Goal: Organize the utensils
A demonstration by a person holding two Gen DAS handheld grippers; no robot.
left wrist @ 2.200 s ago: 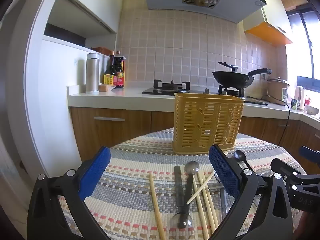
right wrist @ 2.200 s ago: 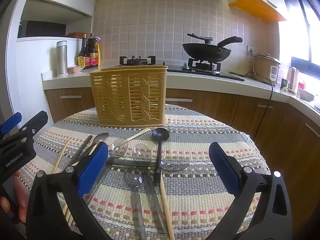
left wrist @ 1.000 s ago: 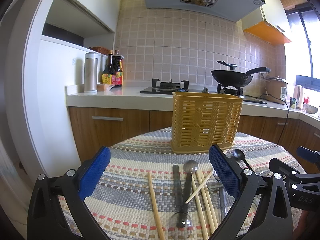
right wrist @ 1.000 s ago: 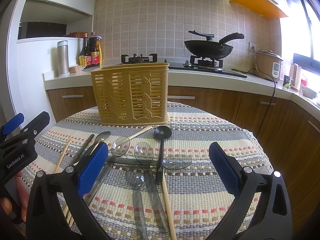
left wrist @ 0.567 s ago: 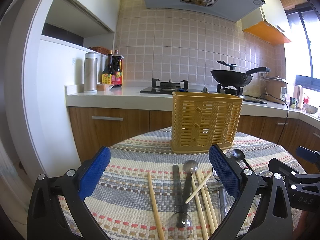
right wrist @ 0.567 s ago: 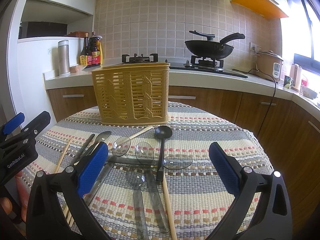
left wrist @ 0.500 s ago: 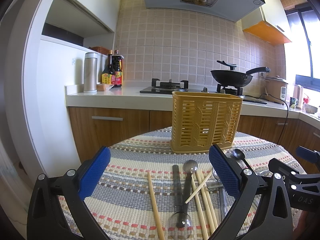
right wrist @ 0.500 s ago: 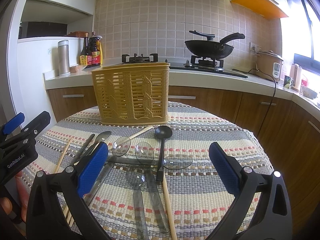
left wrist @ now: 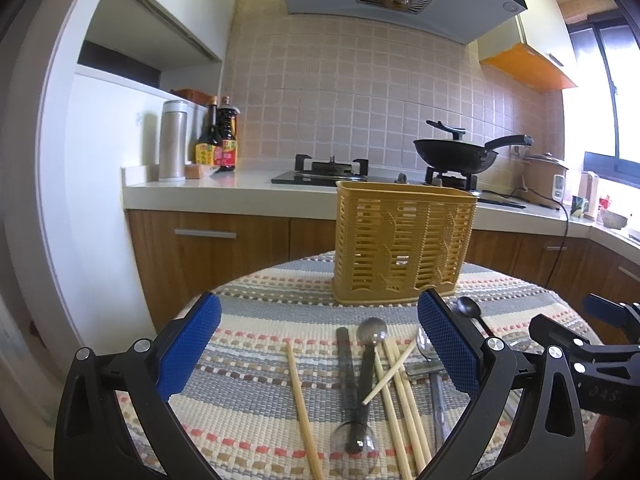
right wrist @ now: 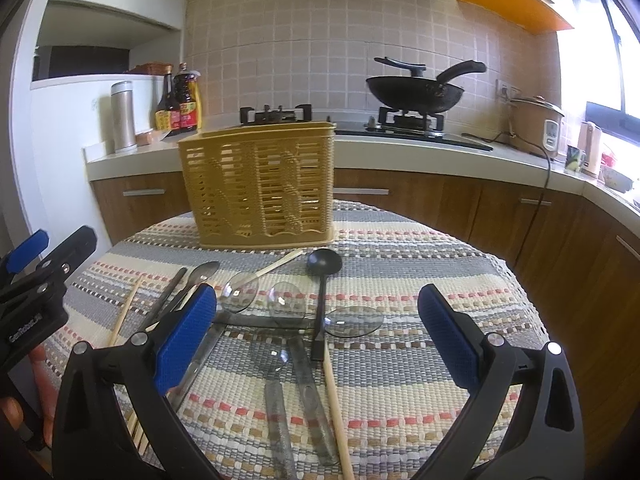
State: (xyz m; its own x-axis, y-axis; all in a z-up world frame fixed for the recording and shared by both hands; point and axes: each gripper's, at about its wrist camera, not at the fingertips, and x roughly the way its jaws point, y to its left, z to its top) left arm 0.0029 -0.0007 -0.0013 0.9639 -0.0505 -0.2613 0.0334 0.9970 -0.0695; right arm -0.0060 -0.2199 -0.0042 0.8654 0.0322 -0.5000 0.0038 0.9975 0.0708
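Left tongs: your left gripper (left wrist: 318, 346) stands wide open and empty, its blue pads (left wrist: 188, 346) flanking the lower middle of the left wrist view.
Lone chopstick: a single chopstick (left wrist: 302, 404) lies left of centre between your left jaws, long axis running from the bottom of the frame up toward the basket.
Crossed pile: just right of it, a metal spoon (left wrist: 366, 356) and a chopstick bundle (left wrist: 400, 392) lie along the same near-to-far line, with one stick slanted across them.
Basket: the yellow basket (left wrist: 404, 244) stands upright at centre frame, beyond the utensils on the striped tablecloth (left wrist: 256, 412), apart from them, and looks empty.
Key relation: the left-hand utensils point lengthwise away from your left tongs, so I judge the jaws would close across their width without turning the wrist.
Right tongs: your right gripper (right wrist: 318, 346) is likewise spread open, holding nothing.
Clear spoons: in the right wrist view, clear plastic spoons (right wrist: 304, 380) lie overlapped at lower centre between the jaws, some lengthwise, some crosswise.
Black spoon: the black spoon (right wrist: 322, 284) lies above them, bowl toward the basket, handle toward you.
Nearer hand: left for the chopsticks and metal spoon, right for the clear and black spoons, as I read it.
Caution: the overlaps could drag a neighbour along.
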